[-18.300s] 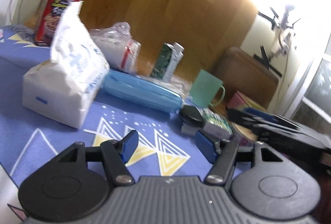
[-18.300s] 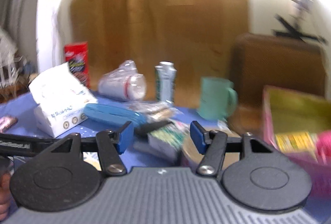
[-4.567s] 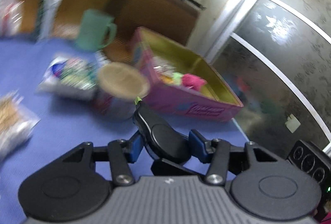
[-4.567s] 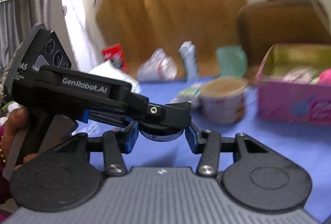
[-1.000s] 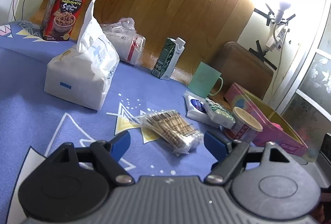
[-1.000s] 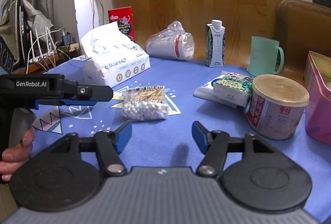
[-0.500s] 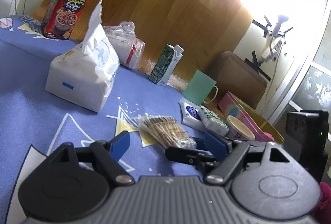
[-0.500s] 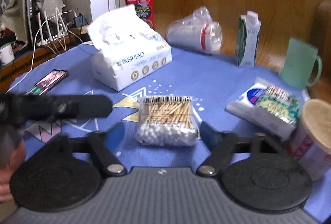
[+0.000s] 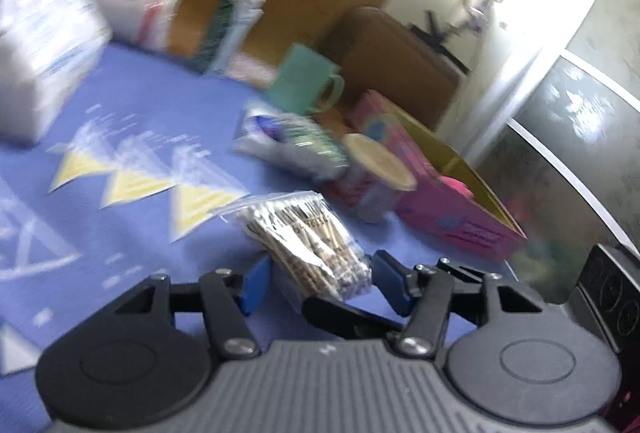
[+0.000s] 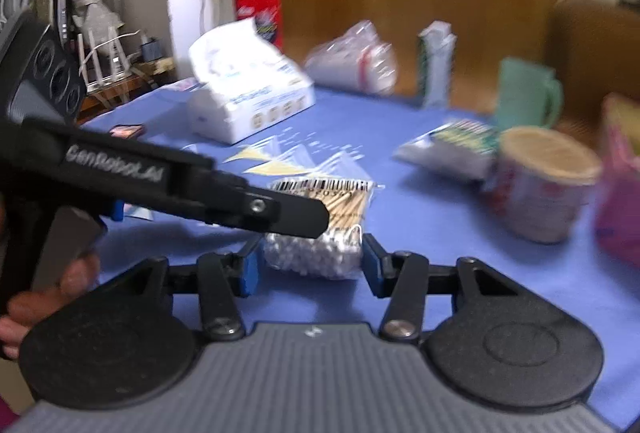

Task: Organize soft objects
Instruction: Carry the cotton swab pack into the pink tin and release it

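Cotton swab bag [image 10: 320,221] lies on the blue tablecloth [image 10: 420,253], dead center. Right gripper [image 10: 308,269] jaws closing around its near end, pad contact unclear. Left gripper [image 9: 320,279] also closing on it, reaching in from 9 o'clock. Pink box [image 9: 452,193] sits at 2 o'clock of the bag.

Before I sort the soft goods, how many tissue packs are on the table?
1: the white tissue pack sits at the far left of the blue tablecloth, before the red box. Others may be hidden.
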`<state>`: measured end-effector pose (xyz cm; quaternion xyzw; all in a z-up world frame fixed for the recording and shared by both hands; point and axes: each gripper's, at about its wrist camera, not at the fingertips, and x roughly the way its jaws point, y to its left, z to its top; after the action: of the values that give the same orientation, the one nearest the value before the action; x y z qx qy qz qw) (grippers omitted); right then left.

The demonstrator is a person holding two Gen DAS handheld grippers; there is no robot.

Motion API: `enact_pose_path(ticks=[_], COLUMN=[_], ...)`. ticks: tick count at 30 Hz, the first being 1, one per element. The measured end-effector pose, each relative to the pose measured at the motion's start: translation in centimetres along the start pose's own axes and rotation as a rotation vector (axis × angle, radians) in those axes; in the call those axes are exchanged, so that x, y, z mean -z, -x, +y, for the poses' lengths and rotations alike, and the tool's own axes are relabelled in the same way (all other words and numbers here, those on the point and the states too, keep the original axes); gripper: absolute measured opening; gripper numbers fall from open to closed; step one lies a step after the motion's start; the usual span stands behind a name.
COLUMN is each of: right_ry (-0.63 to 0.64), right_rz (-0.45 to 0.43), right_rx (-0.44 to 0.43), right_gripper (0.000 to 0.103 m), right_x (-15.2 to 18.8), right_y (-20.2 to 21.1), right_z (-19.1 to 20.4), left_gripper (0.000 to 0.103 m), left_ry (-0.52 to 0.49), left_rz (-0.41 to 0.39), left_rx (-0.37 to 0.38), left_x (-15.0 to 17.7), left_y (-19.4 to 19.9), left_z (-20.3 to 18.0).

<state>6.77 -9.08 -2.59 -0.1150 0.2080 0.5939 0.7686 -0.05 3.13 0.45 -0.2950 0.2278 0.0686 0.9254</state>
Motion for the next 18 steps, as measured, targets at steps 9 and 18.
enact_pose_path(ticks=[9, 18], right_ry=[-0.12, -0.194], right_rz=[-0.222, -0.278], right_rx=[0.226, 0.525], right_gripper=[0.053, 0.057], right_x=[-0.6, -2.0], right_y=[6.5, 6.6], right_z=[-7.8, -18.7], left_gripper=[0.057, 0.074], left_ry=[-0.284, -0.413], left_rz=[0.016, -0.013], left_rx=[0.101, 0.0], left_x=[-5.0, -7.0], left_y=[-8.6, -17.3], left_z=[-11.1, -16.5])
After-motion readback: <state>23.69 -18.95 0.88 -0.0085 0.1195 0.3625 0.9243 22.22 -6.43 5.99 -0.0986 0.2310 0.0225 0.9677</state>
